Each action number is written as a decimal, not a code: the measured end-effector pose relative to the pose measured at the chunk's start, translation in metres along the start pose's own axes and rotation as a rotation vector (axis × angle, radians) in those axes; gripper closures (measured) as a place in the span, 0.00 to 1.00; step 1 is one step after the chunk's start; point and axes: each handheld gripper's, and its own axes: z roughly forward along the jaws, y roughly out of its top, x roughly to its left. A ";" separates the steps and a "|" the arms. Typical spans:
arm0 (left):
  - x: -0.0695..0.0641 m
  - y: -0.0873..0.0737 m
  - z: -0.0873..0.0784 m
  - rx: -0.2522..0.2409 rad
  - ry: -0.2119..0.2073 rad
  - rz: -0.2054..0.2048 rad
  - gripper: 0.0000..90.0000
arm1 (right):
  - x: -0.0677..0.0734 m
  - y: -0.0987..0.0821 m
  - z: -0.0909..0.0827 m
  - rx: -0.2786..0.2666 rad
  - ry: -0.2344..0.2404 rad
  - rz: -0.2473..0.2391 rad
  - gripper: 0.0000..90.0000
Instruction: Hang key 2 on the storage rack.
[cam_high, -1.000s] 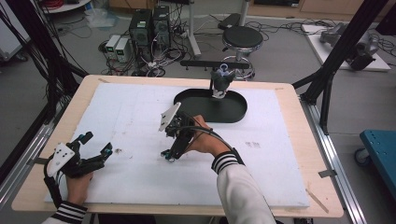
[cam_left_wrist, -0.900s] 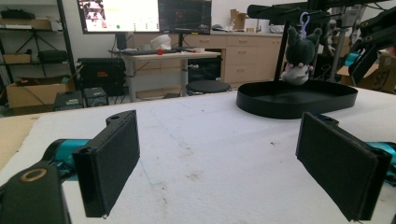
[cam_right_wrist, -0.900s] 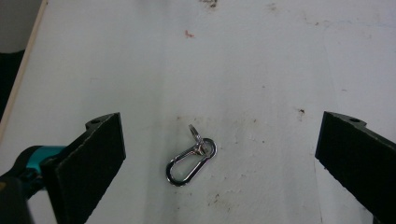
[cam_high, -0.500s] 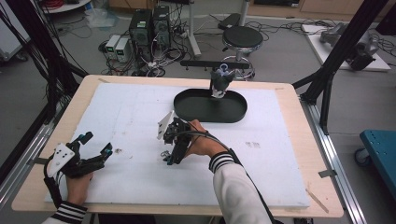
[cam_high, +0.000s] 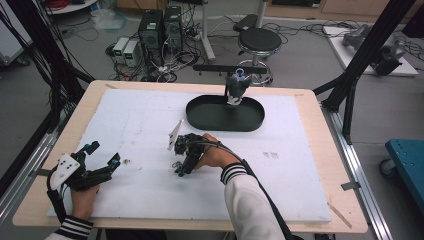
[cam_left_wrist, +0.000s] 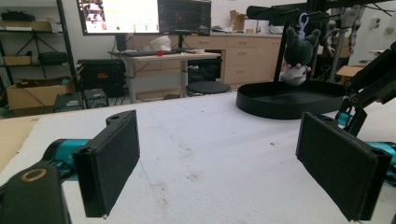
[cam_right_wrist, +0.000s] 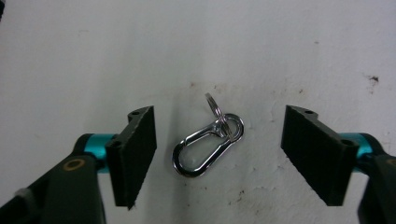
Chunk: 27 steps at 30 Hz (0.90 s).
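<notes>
Moved: our right gripper came down over the carabiner clip, jaws just closing, not touching it.
Clip: flat on the bench.
Left gripper: jaws spread, idle.
Left: we must pinch and lift.

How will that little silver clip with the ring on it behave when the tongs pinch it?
The silver clip lies flat on the white pad between the right tongs, whose jaws have just been closing without touching it. Its polished metal looks stiff but probably slippery. The loose ring will likely swing when lifted.
</notes>
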 end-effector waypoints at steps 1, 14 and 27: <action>0.000 0.000 0.000 0.000 0.000 0.000 0.16 | 0.000 -0.001 0.000 0.007 0.004 -0.005 0.35; 0.000 0.000 0.000 -0.001 0.001 -0.002 0.15 | -0.002 -0.003 0.003 0.019 -0.006 -0.016 0.61; 0.000 0.000 0.000 -0.003 0.003 -0.003 0.15 | -0.002 -0.002 0.006 0.018 -0.017 -0.038 0.78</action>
